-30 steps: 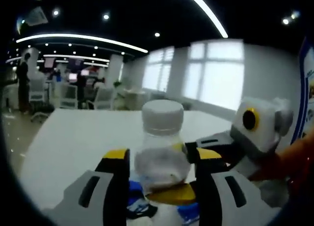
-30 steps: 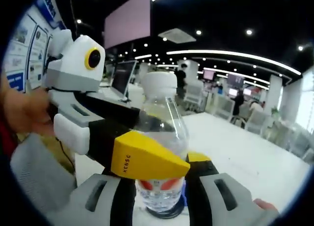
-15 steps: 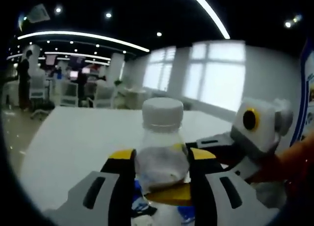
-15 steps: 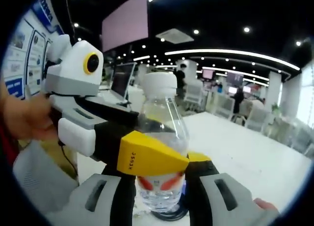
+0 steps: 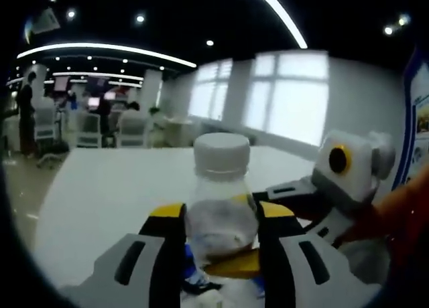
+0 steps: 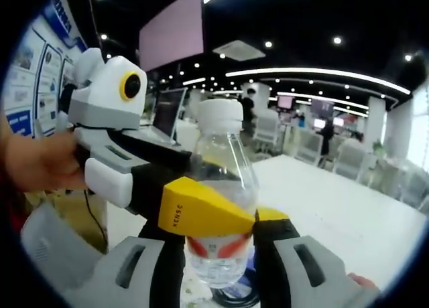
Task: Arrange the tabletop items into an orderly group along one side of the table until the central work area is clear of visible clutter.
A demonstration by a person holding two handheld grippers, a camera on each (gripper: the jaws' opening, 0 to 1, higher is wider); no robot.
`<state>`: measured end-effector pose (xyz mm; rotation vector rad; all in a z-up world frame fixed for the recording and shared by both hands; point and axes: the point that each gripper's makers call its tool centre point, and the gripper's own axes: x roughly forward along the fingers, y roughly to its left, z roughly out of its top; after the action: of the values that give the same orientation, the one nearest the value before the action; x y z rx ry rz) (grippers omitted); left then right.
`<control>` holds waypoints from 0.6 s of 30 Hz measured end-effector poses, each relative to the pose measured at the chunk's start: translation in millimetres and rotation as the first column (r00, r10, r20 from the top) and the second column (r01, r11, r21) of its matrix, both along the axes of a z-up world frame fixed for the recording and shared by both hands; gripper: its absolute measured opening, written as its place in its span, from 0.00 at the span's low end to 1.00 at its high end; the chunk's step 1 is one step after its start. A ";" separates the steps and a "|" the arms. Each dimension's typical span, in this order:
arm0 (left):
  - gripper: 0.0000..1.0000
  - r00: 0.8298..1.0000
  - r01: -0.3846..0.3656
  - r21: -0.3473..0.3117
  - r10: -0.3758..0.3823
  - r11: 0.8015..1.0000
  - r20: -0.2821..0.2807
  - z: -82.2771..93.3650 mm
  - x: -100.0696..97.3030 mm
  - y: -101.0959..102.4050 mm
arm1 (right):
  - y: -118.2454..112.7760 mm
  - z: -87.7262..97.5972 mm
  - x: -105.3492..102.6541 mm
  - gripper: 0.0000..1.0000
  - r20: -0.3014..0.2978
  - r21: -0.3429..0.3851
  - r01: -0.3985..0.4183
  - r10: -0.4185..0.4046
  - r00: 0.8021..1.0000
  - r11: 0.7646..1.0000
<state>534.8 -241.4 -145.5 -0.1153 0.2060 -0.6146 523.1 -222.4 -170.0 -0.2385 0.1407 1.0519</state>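
A clear plastic bottle (image 5: 220, 187) with a white cap stands upright between my left gripper's (image 5: 220, 217) yellow-tipped jaws, which are shut on its body. My right gripper (image 5: 247, 238) reaches in from the right, with one yellow jaw across the bottle's lower front. In the right gripper view the same bottle (image 6: 220, 167) sits between my right gripper's (image 6: 220, 229) jaws, pressed on both sides. The left gripper (image 6: 213, 187) comes in from the left, its yellow jaw lying over the bottle's red label.
The white table (image 5: 100, 194) stretches away behind the bottle. A dark ring (image 6: 236, 298) lies under the bottle. A laptop (image 6: 164, 110) stands at the table's (image 6: 335, 211) far left side. A hand (image 6: 33, 164) holds the left gripper. Office chairs and people are far behind.
My left gripper's jaws have shut from a wider stance onto the bottle. The right gripper has kept its hold. Both views have shifted slightly.
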 end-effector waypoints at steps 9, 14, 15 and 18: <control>0.39 0.992 0.128 0.038 -0.128 0.991 -0.004 -7.2 0.4 16.0 | 17.5 -6.8 -3.2 0.38 -0.005 -0.012 -0.059 0.059 0.998 0.998; 0.39 0.972 0.236 0.049 -0.237 0.970 0.001 -12.7 -0.3 23.2 | 28.0 -11.4 -4.8 0.39 0.009 -0.026 -0.097 0.097 0.995 0.995; 0.39 0.967 0.254 0.053 -0.255 0.966 -0.003 -13.8 -0.2 25.9 | 30.5 -12.2 -4.2 0.39 0.005 -0.024 -0.105 0.106 0.994 0.994; 0.39 0.959 0.284 0.049 -0.284 0.958 -0.008 -14.7 2.4 32.6 | 37.1 -13.0 -2.2 0.39 -0.006 -0.014 -0.115 0.115 0.993 0.993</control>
<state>537.1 -208.8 -160.2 -0.0372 0.2407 -0.8953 520.9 -185.3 -183.0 -0.2592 0.1400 1.1662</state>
